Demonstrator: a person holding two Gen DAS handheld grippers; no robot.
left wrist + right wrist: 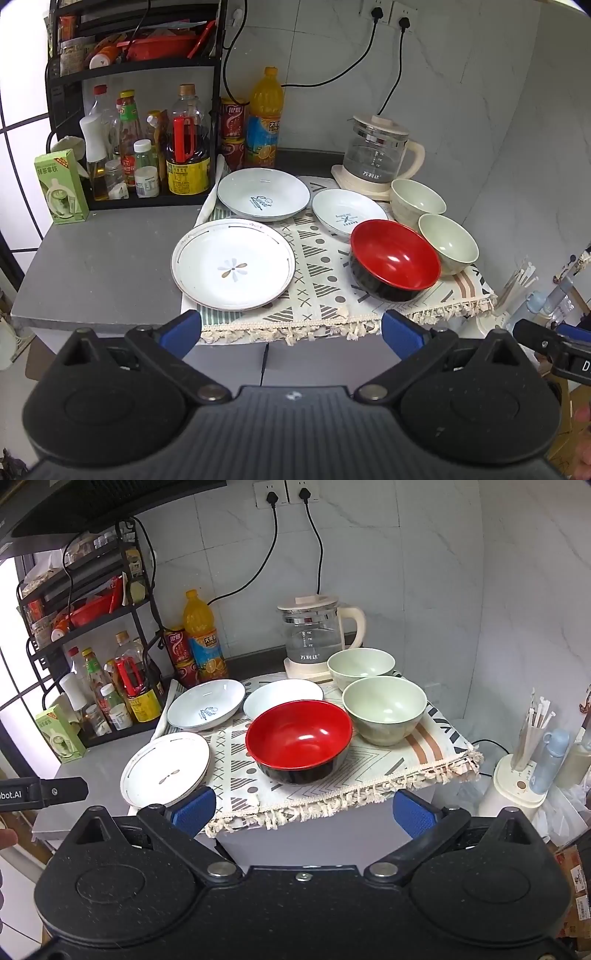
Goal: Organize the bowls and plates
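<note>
In the right wrist view the red bowl [298, 738] hides the near edge of the small white plate [282, 698] behind it, and the flat plate [166, 768] is partly covered at its near rim by the right tool's blue finger. The print on the deep plate [263, 194] is too small to read. The kettle [376, 151] stands behind the two green bowls [417, 201], its base partly hidden by the far one. Only a black corner of the other tool shows at each picture's edge.

The left tool [291, 330] is spread wide, its blue pads well apart, holding nothing and touching nothing; it hangs in front of the tabletop [103, 266], just off the fringe of the patterned cloth [317, 291]. The right tool [303, 810] is equally wide open and empty, also short of the cloth's edge.

All the dishes sit on the cloth: flat plate near left, deep plate behind it, small plate in the middle, red bowl near right, green bowls touching at the far right.
</note>
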